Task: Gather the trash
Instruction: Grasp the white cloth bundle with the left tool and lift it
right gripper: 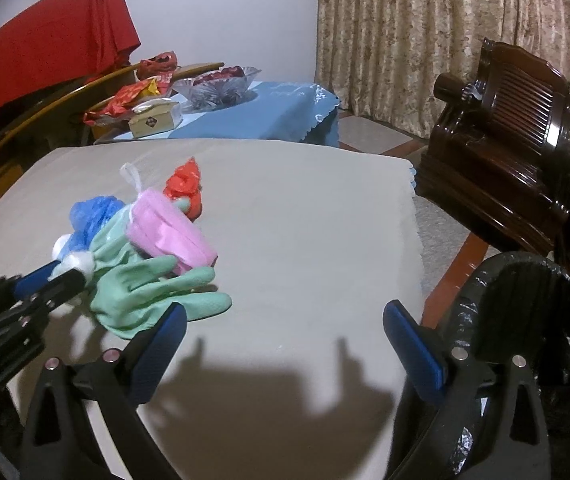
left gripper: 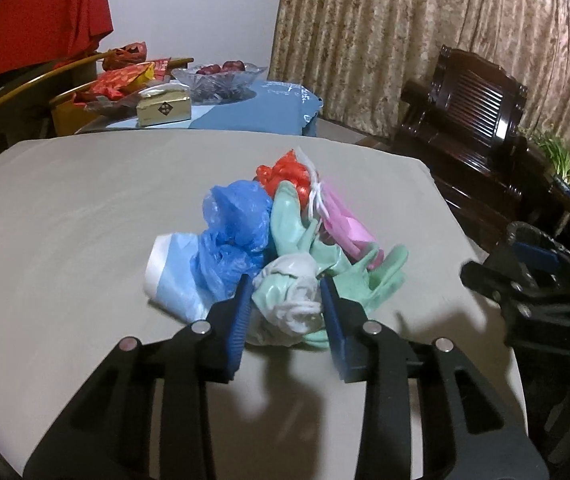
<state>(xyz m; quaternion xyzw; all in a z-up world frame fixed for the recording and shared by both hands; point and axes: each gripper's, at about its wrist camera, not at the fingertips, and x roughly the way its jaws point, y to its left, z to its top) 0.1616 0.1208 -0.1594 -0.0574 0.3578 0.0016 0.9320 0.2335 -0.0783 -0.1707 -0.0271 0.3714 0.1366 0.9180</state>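
Two claws: your left gripper (left gripper: 287, 308) pinches the green glove's (left gripper: 285, 300) cuff; the right gripper (right gripper: 285, 332) gapes empty. Lifting may drag the tangled blue bag (left gripper: 233, 224) along.

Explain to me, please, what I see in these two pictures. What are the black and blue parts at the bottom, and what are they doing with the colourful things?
There is no robot: a person holds a two-finger clamp in each hand, each carrying its own camera.

One picture looks along the left gripper. Its blue pads squeeze the whitish cuff of a green rubber glove, so that glove is held.

The other picture looks along the right gripper, which is wide open and empty.

On the grey table lies a trash pile: the glove, a blue plastic bag, a red bag and a pink item. A black-lined bin stands beside the table.
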